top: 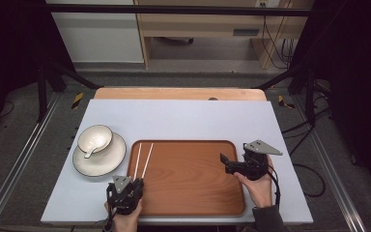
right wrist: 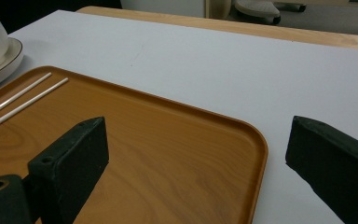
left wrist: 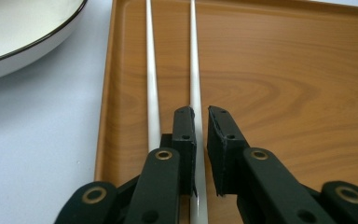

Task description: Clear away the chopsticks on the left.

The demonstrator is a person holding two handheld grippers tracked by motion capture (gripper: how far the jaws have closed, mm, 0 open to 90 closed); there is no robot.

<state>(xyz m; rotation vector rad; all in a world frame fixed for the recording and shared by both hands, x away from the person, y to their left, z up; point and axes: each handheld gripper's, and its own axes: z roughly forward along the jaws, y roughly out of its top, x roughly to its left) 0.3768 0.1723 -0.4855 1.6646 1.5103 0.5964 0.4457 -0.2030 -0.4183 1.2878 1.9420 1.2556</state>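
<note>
Left tongs (left wrist: pixel 201 126) nearly together around one chopstick (left wrist: pixel 194 70) pointing lengthwise away; right tongs (right wrist: pixel 196 158) wide apart.

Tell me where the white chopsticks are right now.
In the high view the white chopsticks lie along the left edge of the wooden tray, right of the plate, near ends at the left gripper.

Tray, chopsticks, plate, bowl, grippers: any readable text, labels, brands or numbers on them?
None readable.
Tray: plain wood grain, no print.
Chopsticks: plain white.
Plate and bowl: white, dark rim line, no marks.
Left gripper and right gripper: bare black jaws, no lettering.
</note>
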